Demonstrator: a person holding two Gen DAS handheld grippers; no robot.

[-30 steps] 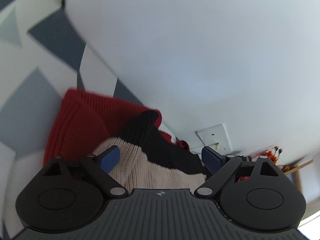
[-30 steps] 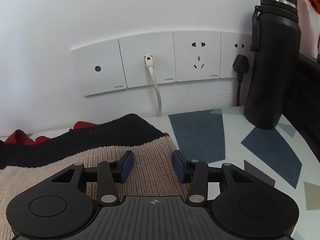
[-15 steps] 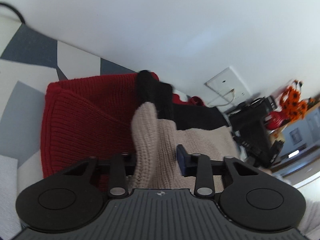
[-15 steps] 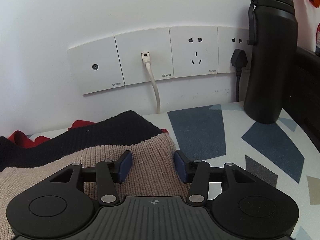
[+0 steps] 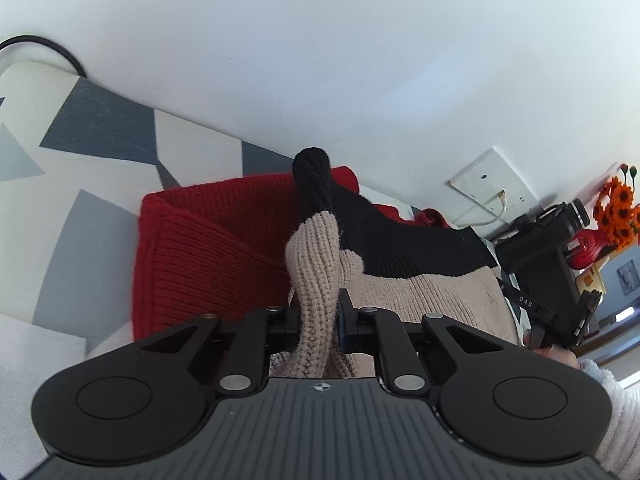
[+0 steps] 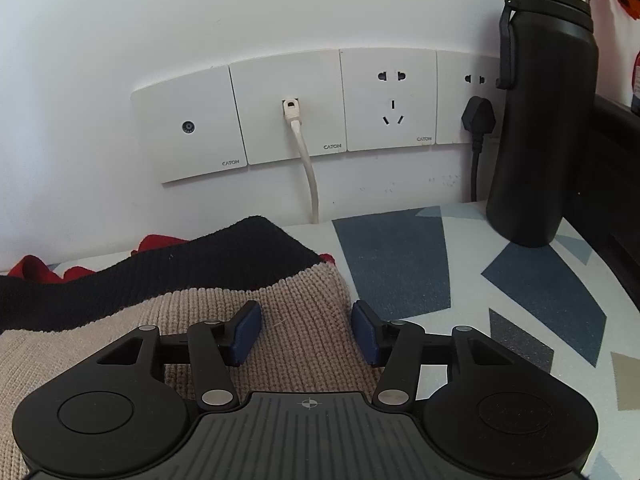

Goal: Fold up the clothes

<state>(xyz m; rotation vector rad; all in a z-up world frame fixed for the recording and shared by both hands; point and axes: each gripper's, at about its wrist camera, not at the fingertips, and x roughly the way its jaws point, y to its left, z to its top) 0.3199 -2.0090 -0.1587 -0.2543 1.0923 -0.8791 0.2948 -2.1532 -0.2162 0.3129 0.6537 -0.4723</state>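
A knit sweater in beige (image 5: 420, 296), black (image 5: 400, 240) and red (image 5: 208, 248) lies on the patterned surface by the wall. My left gripper (image 5: 318, 312) is closing, and its pads pinch a raised fold of the beige knit that ends in a black tip (image 5: 312, 176). In the right wrist view the sweater's beige corner (image 6: 120, 344) and black band (image 6: 160, 276) lie flat. My right gripper (image 6: 306, 332) hovers low over that corner with its jaws opening; the knit lies under the gap and the pads do not press on it.
A tall black bottle (image 6: 544, 120) stands at the right by the wall. Wall sockets (image 6: 388, 100) hold a white cable (image 6: 308, 168) and a black plug (image 6: 478, 120). The geometric table cover (image 6: 400, 260) spreads to the right. Orange flowers (image 5: 618, 208) stand beyond. A person's pale sleeve (image 5: 600, 384) shows.
My left gripper went from wide open to pinched on a beige fold of the sweater, and its view rolled. The right gripper's jaws spread slightly; it stayed in place.
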